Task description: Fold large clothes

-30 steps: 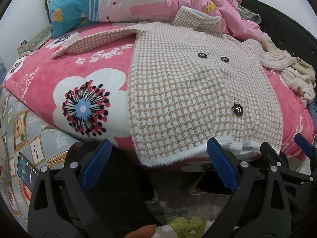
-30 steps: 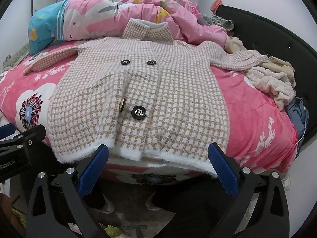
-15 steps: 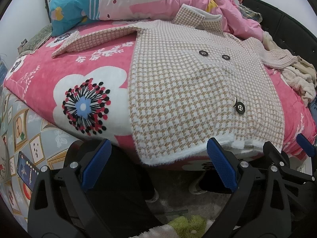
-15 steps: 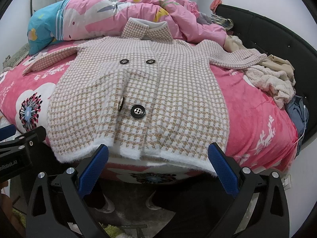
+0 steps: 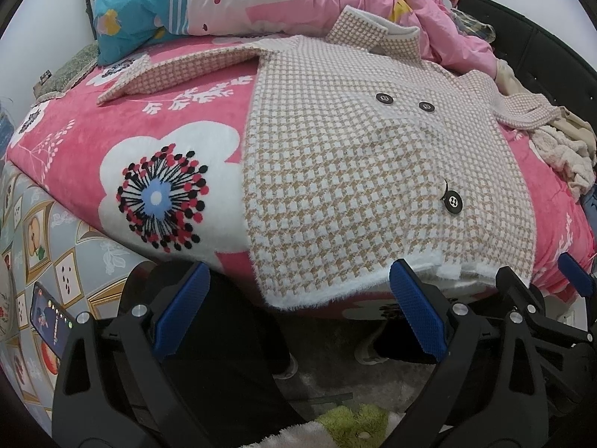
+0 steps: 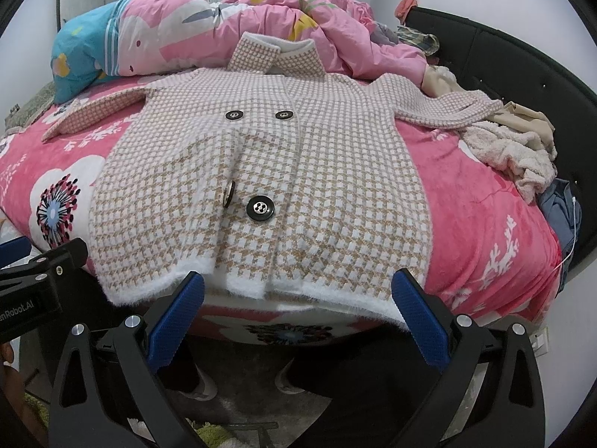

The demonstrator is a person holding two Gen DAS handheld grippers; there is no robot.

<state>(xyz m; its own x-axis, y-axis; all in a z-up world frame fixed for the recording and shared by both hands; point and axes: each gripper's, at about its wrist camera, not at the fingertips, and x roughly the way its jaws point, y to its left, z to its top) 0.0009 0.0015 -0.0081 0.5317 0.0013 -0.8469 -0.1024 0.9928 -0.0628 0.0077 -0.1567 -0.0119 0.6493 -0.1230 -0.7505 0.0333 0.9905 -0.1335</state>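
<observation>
A beige-and-white houndstooth coat (image 5: pixel 347 171) with black buttons lies spread face up on the pink flowered bed (image 5: pixel 67 156), sleeves out to both sides, its fuzzy white hem at the bed's near edge. It also shows in the right wrist view (image 6: pixel 298 186). My left gripper (image 5: pixel 298 313) is open and empty, just below and in front of the hem's left part. My right gripper (image 6: pixel 298 313) is open and empty, centred below the hem. The right gripper also shows at the far right of the left wrist view (image 5: pixel 541 298).
A pink quilt (image 6: pixel 283 26) and a blue-pink pillow (image 5: pixel 156 11) lie behind the collar. A heap of beige clothes (image 6: pixel 515 149) lies at the right by the black headboard (image 6: pixel 522 74). A phone (image 5: pixel 48 317) stands at lower left. My legs and shoes are below the bed edge.
Both grippers have crept slightly closer to the hem; the coat sits a little higher and larger in view. Both stay open; the coat has not moved.
</observation>
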